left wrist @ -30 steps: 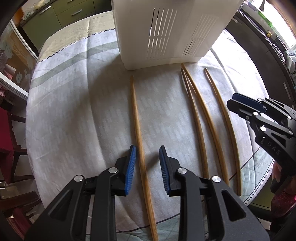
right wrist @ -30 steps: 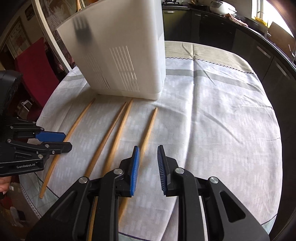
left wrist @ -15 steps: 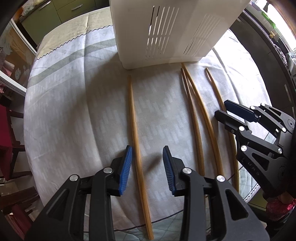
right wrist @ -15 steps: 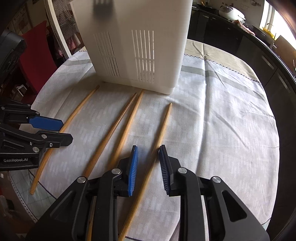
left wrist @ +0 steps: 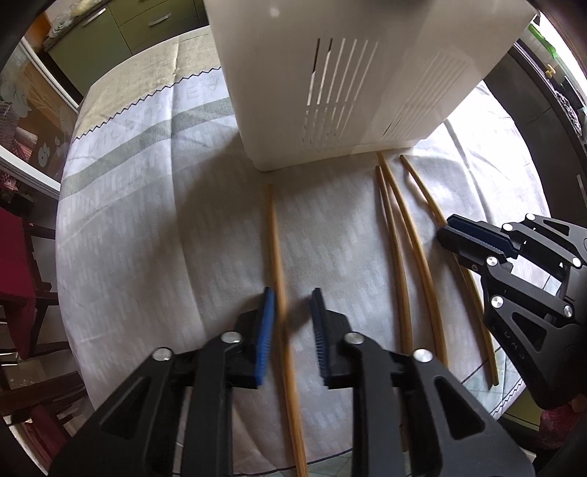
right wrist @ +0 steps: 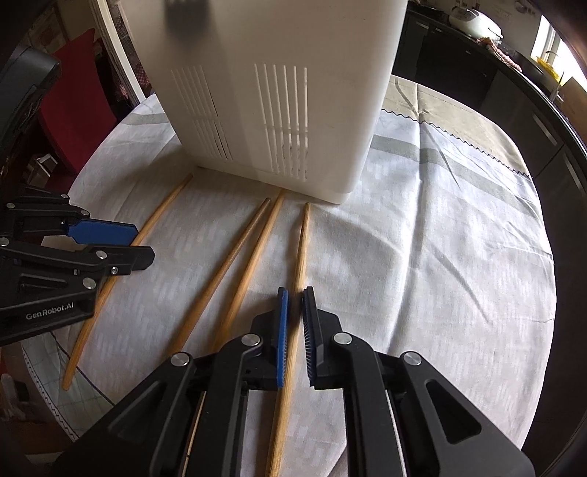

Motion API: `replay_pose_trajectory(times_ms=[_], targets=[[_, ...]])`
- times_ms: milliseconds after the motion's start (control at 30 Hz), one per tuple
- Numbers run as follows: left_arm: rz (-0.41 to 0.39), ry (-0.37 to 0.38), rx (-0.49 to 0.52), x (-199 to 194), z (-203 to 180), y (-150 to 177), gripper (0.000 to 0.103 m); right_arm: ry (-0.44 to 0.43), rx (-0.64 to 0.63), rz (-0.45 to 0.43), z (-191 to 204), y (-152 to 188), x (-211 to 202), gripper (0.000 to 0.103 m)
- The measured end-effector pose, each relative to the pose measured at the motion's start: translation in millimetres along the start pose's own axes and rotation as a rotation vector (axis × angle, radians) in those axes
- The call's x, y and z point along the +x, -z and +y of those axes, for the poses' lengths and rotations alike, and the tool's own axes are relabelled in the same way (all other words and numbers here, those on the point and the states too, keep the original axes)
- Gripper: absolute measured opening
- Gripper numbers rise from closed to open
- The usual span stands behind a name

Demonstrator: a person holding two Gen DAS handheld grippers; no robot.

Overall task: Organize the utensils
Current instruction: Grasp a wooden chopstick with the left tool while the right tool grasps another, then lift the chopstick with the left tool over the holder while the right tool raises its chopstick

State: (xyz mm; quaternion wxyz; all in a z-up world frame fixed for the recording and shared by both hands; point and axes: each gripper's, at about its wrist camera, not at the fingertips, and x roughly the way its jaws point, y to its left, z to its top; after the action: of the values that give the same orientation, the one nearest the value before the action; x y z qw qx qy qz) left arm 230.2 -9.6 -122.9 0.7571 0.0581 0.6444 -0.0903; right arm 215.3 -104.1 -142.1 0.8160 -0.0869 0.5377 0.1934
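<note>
Several long wooden chopsticks lie on a white tablecloth in front of a white slotted utensil holder (left wrist: pixel 352 84) (right wrist: pixel 271 91). My left gripper (left wrist: pixel 291 323) is open and straddles the leftmost chopstick (left wrist: pixel 275 238), which lies on the cloth between the blue pads. My right gripper (right wrist: pixel 295 326) has its pads close around the rightmost chopstick (right wrist: pixel 302 249), which still lies on the cloth. Two chopsticks (right wrist: pixel 238 264) lie together in the middle. The right gripper (left wrist: pixel 477 238) shows in the left wrist view, and the left gripper (right wrist: pixel 106 242) in the right wrist view.
The round table's edge (right wrist: pixel 543 293) curves close on the right. A red chair (left wrist: pixel 14 271) stands at the left. Dark cabinets (right wrist: pixel 513 95) run along the far right, green cabinets (left wrist: pixel 121 33) at the far left.
Both grippers moved forward and down over their chopsticks. My right gripper's pads narrowed around the rightmost chopstick. My left gripper stays open.
</note>
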Motion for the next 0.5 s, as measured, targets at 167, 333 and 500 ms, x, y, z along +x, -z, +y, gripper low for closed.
replay_pose_trajectory(times_ms=[167, 333, 500], targets=[[-0.045, 0.031, -0.036, -12, 17, -3, 0.006, -0.011, -0.015, 0.008, -5, -4, 0, 0.009], [-0.181, 0.023, -0.028, -65, 24, 1, 0.006, -0.028, -0.024, 0.03, -9, -11, 0, 0.011], [-0.329, 0.043, -0.014, -126, 26, 28, 0.006, -0.091, -0.017, 0.042, -12, -20, 4, 0.031]])
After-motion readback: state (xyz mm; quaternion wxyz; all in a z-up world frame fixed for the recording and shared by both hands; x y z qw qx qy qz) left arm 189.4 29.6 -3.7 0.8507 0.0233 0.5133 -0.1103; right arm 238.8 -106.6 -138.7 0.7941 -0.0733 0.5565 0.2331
